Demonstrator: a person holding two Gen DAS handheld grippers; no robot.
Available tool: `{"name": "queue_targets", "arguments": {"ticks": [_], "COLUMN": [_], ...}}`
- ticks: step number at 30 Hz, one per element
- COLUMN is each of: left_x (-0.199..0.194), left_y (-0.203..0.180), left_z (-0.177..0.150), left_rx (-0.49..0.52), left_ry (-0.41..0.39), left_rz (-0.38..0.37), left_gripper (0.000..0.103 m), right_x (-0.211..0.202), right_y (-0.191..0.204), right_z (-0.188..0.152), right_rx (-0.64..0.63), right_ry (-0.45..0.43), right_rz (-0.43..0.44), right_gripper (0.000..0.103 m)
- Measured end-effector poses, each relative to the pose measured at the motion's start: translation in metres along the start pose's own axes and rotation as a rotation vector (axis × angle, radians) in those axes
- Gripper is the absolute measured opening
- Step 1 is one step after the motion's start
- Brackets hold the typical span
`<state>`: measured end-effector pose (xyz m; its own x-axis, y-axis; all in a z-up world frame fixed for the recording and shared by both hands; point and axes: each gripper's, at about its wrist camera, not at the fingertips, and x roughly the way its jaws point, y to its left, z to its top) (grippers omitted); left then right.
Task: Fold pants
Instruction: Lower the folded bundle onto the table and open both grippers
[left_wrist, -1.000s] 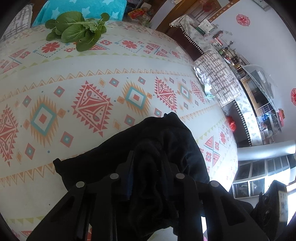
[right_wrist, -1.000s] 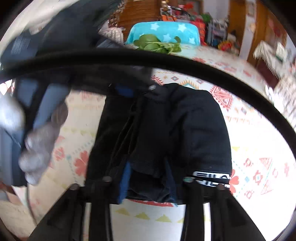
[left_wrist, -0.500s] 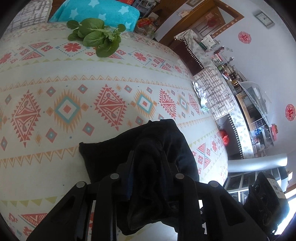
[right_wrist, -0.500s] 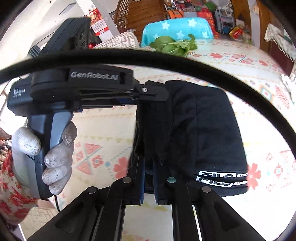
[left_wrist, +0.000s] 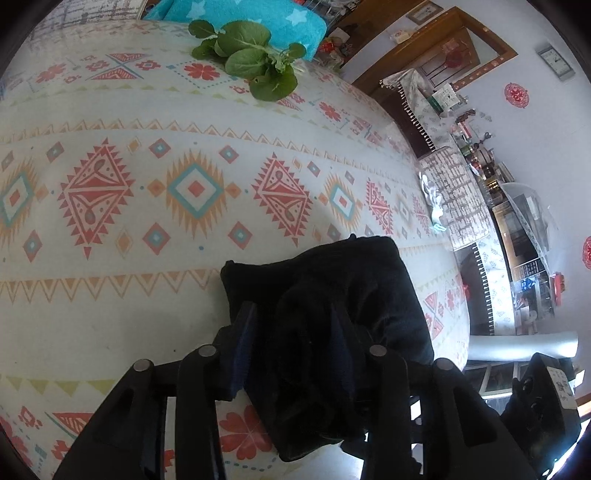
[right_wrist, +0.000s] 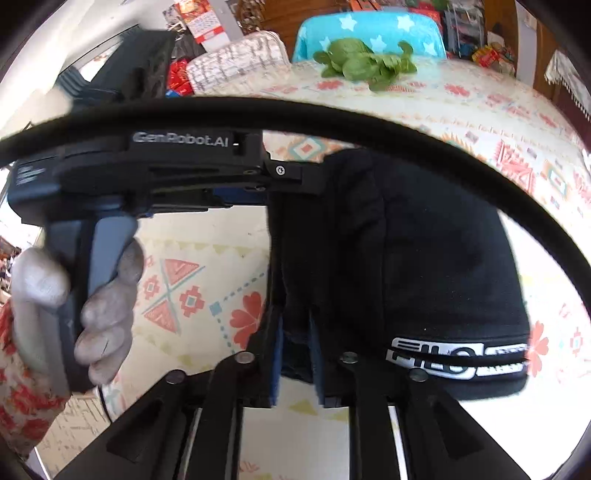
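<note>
The black pants lie folded into a compact bundle near the front edge of the patterned table. My left gripper is shut on a thick bunch of the black fabric. In the right wrist view the pants show a white logo waistband at the front right. My right gripper is shut on the left edge of the bundle. The left gripper's body, held by a gloved hand, reaches in from the left and grips the bundle's far left corner.
A bunch of green leafy vegetable lies at the far side of the table, in front of a turquoise star-print chair. A black cable arcs across the right wrist view. A cabinet and shelves stand beyond the table's right edge.
The pants have been drawn into a tighter bundle, moved rightwards on the table. The right gripper's fingers have closed in on the fabric edge. The left gripper has stayed shut on the fabric.
</note>
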<state>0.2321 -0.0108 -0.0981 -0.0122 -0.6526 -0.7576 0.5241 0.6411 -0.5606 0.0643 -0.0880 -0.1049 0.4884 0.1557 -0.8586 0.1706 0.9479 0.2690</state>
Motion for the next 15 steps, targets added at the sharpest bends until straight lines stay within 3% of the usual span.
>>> {"name": "queue_targets", "arguments": {"ticks": [3,5,8,11,15], "left_x": [-0.022,-0.034,-0.042,-0.034,-0.007], "left_y": [0.009,0.012,0.0,-0.024,-0.041], "left_z": [0.002,0.001,-0.005,-0.015,-0.028], "left_rx": [-0.021,-0.035,-0.003,0.068,0.121], "left_ry": [-0.044,-0.063,-0.072,-0.065,-0.027], "left_rz": [0.023,0.025,0.022,0.08,0.168], "left_gripper": [0.041,0.041,0.042,0.044,0.044], "right_x": [-0.032,-0.054,-0.072,-0.071,-0.054], "right_y": [0.002,-0.008,-0.038,-0.074,-0.103], "right_z": [-0.004,-0.004,-0.001,0.004,0.005], "right_rx": [-0.042,-0.023,0.066,0.176,0.264], "right_ry": [-0.057,-0.11,-0.158,-0.153,-0.12], "right_rz": [-0.018,-0.045,-0.091,-0.156,-0.171], "right_gripper": [0.039,0.056,0.057,0.057,0.057]}}
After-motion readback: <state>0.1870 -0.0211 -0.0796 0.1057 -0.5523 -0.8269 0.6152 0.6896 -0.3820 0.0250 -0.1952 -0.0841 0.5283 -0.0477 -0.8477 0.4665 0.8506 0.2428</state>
